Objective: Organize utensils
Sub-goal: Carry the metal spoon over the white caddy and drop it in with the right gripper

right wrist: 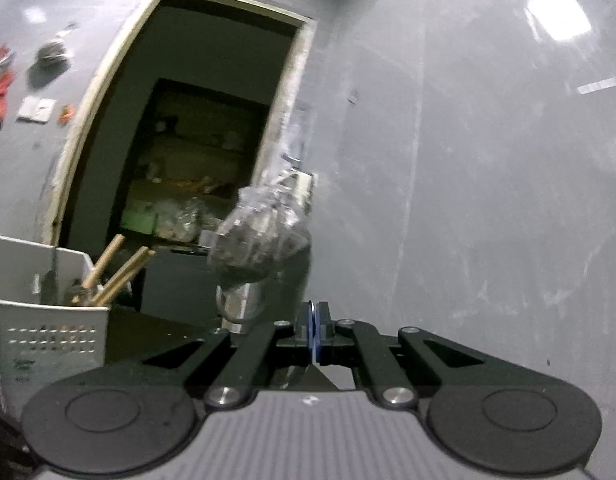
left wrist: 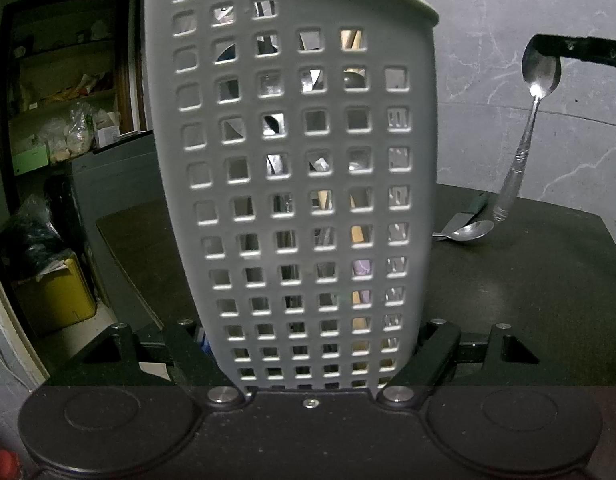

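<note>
Basket (left wrist: pixel 291 200) clamped upright between the fingers of left tongs (left wrist: pixel 314 356), jaws partly spread against its walls. Right tongs (right wrist: pixel 314 334) pinched shut on spoon (left wrist: pixel 520 152) by the bowl, handle dangling. Second spoon (left wrist: pixel 472 230) flat on table (left wrist: pixel 528 300) below right tongs. Sticks (right wrist: pixel 107 268) poking from basket, left of them.

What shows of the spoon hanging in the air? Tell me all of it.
The spoon is shiny metal, with an oval bowl catching a bright glint and a slim handle that widens into an ornate end. It hangs bowl up, handle down and slightly tilted, right of the basket, above the dark table and a second spoon lying there. Only the shut right gripper touches it, pinching the bowl's top.
</note>
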Available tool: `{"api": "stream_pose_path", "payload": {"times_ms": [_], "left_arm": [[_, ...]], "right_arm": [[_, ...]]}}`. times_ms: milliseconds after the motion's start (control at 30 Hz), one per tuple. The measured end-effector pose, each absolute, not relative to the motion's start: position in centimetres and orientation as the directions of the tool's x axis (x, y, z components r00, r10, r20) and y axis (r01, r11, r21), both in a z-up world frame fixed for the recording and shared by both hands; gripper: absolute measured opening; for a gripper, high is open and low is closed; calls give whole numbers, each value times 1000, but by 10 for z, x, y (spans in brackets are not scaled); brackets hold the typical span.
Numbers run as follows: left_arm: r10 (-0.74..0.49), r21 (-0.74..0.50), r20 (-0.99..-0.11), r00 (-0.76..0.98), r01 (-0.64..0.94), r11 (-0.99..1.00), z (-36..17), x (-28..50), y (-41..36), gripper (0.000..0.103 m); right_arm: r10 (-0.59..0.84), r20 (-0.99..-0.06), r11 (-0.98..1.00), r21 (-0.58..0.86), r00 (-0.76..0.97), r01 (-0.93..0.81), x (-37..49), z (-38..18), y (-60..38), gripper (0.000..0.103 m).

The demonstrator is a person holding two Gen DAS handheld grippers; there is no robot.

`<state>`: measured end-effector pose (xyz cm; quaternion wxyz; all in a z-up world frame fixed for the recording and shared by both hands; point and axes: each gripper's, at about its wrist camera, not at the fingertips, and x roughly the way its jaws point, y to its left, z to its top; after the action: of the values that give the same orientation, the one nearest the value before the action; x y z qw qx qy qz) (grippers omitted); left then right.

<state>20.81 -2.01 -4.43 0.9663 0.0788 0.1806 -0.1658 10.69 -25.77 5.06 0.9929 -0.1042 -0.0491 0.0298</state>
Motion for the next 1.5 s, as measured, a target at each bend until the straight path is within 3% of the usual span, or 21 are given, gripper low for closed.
{"api": "stream_pose_path", "payload": {"times_ms": [767, 967, 1333, 1500], "left_arm": [[-292, 92, -375, 880, 349, 933, -44, 208, -20, 81], [-292, 92, -375, 880, 349, 933, -44, 208, -20, 81], [-291, 91, -374, 880, 347, 933, -45, 208, -20, 81], [-291, 91, -374, 881, 347, 934, -45, 207, -20, 81]], "right_arm": [[196, 17, 938, -294, 980, -183, 108, 38, -236, 2], [216, 73, 927, -330, 974, -181, 110, 50, -230, 2], [324, 287, 900, -387, 901, -201, 109, 108, -218, 2], [413, 360, 892, -344, 837, -292, 112, 135, -210, 2]]}}
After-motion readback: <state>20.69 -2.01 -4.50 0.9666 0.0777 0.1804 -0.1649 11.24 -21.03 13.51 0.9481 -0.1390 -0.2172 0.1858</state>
